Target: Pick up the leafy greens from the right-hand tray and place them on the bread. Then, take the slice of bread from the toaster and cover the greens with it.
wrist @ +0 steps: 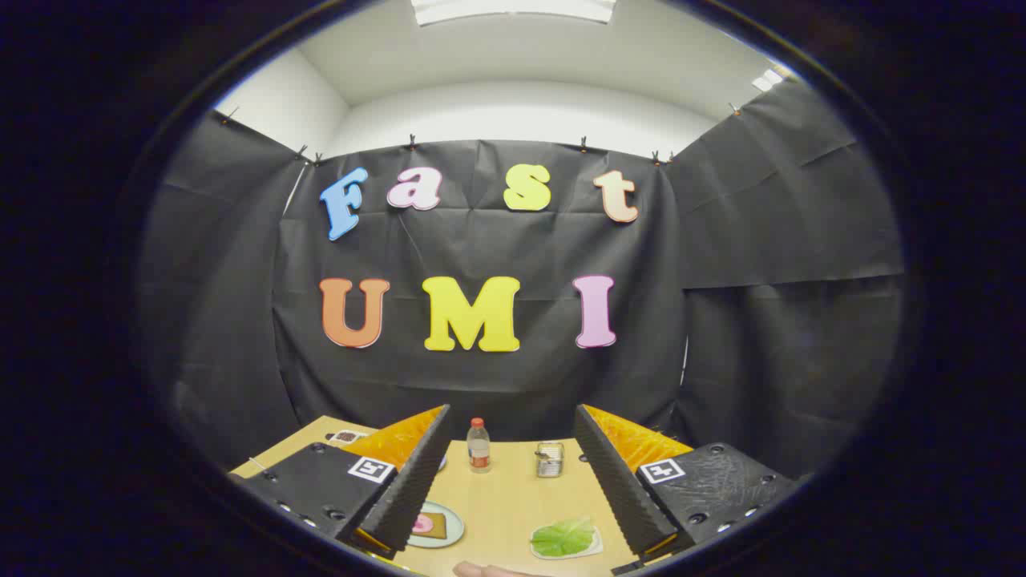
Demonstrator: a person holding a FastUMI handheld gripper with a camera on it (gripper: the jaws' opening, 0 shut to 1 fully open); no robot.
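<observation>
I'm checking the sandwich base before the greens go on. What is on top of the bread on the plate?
A pink round slice lies on the bread on the plate. The open gripper's left finger covers the plate's near side.

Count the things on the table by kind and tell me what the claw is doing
Bottle: 1
Toaster: 1
Plate with bread: 1
Tray with greens: 1
Total: 4
Claw: open, holding nothing, above the table.

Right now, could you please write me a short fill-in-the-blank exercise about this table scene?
1. The gripper has its fingers spread ____, holding nothing.
2. The leafy greens lie on a white ____ near the right finger.
3. The bread rests on a plate beside the ____ finger.
4. Beyond the fingers, a bottle stands ____.

Missing words: open; tray; left; upright
</observation>
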